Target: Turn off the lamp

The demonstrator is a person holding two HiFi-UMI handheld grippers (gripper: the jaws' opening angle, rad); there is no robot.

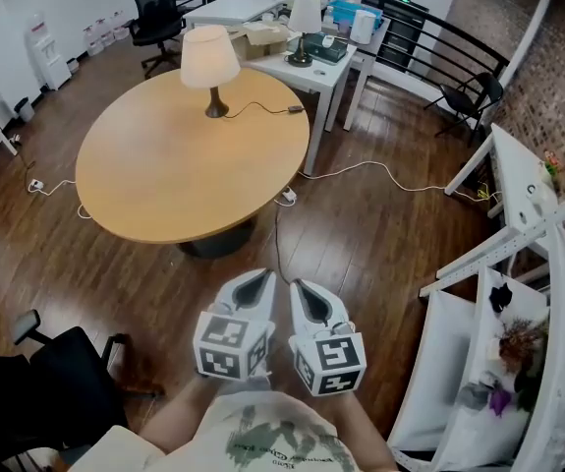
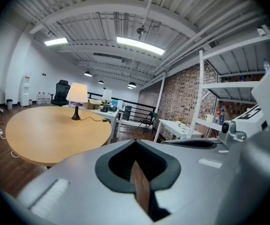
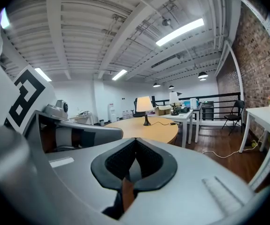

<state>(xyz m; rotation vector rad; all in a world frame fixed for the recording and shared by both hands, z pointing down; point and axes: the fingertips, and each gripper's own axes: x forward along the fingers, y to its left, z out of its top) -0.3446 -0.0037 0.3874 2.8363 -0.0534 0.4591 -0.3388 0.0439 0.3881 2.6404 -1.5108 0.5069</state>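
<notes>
You stand on a dark wood floor (image 1: 380, 234), looking down over it. The biggest thing ahead of you is the round table (image 1: 164, 180), with a light wood top on a dark base. At your right is a white rack (image 1: 518, 254) with small items on its shelves that are too blurred to name. Past the table, touching or nearly touching its far edge, is a white desk (image 1: 313, 75) crowded with boxes, and behind that a black railing (image 1: 439, 37). There are 3 chairs: 1 black chair (image 1: 36, 382) at your lower left, 1 office chair (image 1: 154, 13) far beyond the table, and 1 folding chair (image 1: 474, 96) by the railing.

You hold the 2 grippers side by side, low and close to your body, well apart from the table and aimed toward it. The left gripper (image 1: 260, 277) has its jaws closed together with nothing between them, and its own view shows the tips meeting (image 2: 135, 142). The right gripper (image 1: 300, 285) is the same, with its jaws together and empty (image 3: 135, 139).

The lamp (image 1: 209, 62) stands upright on the far side of the table, near the edge by the desk. Its pale shade glows over a dark base. Both gripper views show it far ahead (image 2: 77, 95) (image 3: 144, 106). A 2nd lamp (image 1: 305, 23) sits on the desk. A thin cord (image 1: 262, 108) runs from the lamp's base across the tabletop toward the desk.
</notes>
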